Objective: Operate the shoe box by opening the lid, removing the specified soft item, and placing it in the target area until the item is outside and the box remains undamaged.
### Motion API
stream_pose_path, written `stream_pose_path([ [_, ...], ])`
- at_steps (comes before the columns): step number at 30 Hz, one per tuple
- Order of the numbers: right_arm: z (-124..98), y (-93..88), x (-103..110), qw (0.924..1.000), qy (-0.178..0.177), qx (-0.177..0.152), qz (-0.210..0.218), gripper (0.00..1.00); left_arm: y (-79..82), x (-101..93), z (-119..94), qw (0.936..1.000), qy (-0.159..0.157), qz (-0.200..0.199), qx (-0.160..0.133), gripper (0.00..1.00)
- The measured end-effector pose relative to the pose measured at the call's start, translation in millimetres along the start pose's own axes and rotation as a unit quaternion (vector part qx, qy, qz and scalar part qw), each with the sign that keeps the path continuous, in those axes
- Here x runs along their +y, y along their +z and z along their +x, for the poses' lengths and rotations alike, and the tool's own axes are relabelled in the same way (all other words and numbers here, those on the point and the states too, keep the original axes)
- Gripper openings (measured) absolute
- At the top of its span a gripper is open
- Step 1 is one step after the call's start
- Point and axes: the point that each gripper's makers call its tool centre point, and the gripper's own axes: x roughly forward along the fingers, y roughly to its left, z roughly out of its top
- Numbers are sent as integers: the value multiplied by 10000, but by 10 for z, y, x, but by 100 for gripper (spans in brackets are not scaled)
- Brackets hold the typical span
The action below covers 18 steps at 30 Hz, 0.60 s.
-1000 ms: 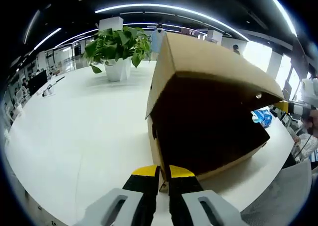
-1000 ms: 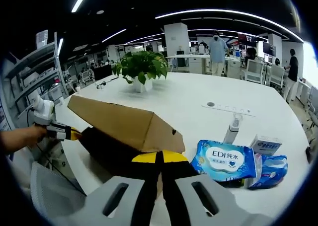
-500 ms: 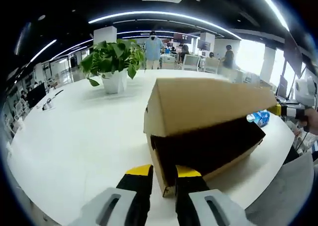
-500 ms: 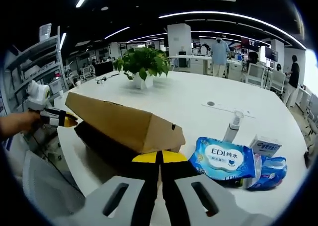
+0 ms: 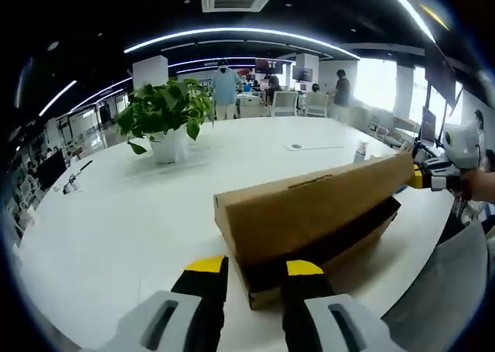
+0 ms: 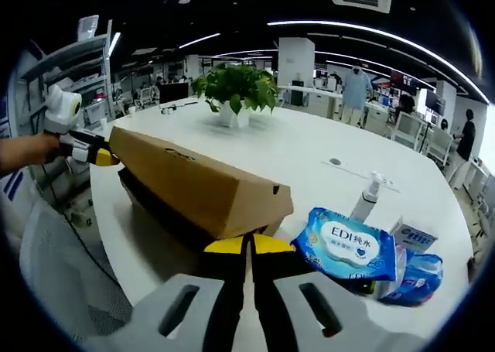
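Two grippers work on one cardboard shoe box (image 5: 309, 220) that lies near the front edge of the white tabletop (image 5: 131, 213). The left gripper (image 5: 255, 278) has its jaws parted, one on each side of the near corner of the box base; I cannot tell if they press on the cardboard or only stand beside it. My judgement is that it is placed there to steady the base. The right gripper (image 6: 249, 247) has its jaws clenched together under the front edge of the lid (image 6: 193, 186). Whether a thin flap of the lid is pinched between them is not clear from these views. In the left gripper view it appears at the far end of the box, at the lid's edge, held by a person's hand (image 5: 478, 183).

The lid sits low over the base, with only a dark gap between them, so the box is almost shut and the inside is hidden. The soft item to be removed cannot be seen, so I judge that it is not yet out.

Beside the box, toward the right end of the tabletop, lie a blue pack of wet wipes (image 6: 352, 247), a white spray bottle (image 6: 366, 197) and a small white carton (image 6: 416, 234). A potted green plant (image 5: 162, 116) stands toward the far edge. The tabletop is wide, white and curved at the edge. The room is a large open office with long ceiling lights, desks, chairs and several people standing far behind.
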Motion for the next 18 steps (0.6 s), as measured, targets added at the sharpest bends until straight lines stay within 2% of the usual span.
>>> stream_pose_path([
  [7,-15,-106,53,9998,136,60,-133,5,-20,-48,-9,10000,-75,48,-38,29],
  [18,-36,-238,157,9987,336,105,-370,11,-128,-92,-17,9998,-129,156,80,31],
])
